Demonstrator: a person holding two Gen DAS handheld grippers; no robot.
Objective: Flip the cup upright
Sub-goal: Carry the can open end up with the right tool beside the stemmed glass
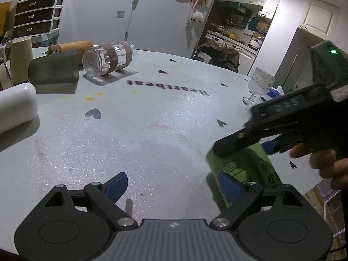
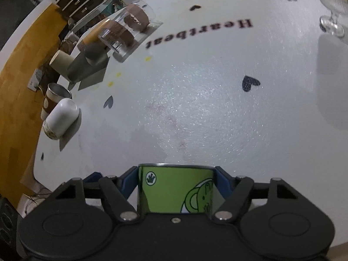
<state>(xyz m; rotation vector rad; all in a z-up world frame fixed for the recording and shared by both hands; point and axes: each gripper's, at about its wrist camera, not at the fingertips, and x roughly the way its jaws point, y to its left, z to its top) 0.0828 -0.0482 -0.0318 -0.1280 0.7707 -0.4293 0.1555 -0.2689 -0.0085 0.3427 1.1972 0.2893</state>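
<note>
Tabletop, white with black hearts, carries the scene. Right claw clamps the cup over the near edge: green, cartoon print, silver rim. Left claw gapes wide beside it, empty.

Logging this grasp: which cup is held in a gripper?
The green cup, clamped by the right gripper; the clear cup, grey cup and white cup lie untouched.

Cup between right gripper fingers, above table (other cups far left).
</note>
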